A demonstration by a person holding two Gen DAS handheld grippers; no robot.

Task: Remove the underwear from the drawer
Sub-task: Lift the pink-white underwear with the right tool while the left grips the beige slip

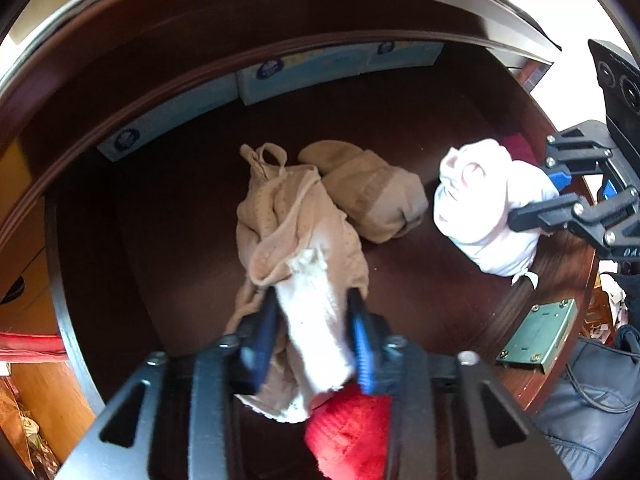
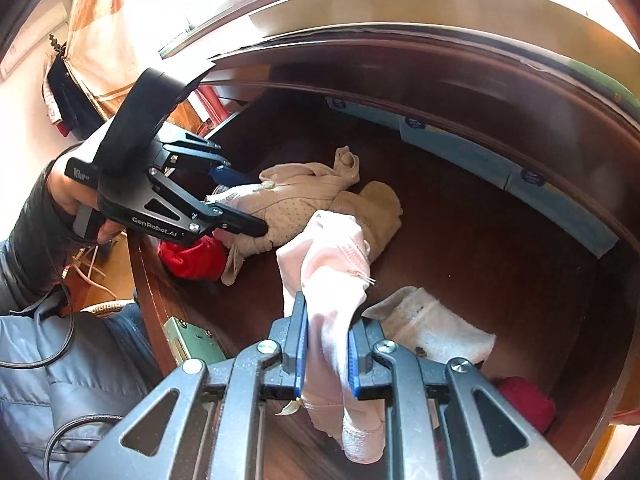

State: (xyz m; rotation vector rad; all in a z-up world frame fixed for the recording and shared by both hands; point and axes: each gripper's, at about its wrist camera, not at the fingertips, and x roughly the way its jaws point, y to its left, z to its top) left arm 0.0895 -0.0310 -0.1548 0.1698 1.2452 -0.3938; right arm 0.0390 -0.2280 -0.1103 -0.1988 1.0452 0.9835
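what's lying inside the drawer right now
Beige underwear in the left tongs, a pale pink piece in the right tongs, socks, something red and blue boxes. Whatever lies beneath them is hidden.

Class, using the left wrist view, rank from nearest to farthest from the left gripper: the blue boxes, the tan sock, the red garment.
From the left gripper:
1. red garment, just beneath it
2. tan sock, mid-drawer
3. blue boxes, along the back wall

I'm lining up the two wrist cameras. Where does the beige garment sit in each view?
Left wrist view: beige garment at centre, its near end between the left gripper fingers.
Right wrist view: left of centre, beside the left gripper, behind the pale pink garment.
Shared landmark: the red cloth next to it.
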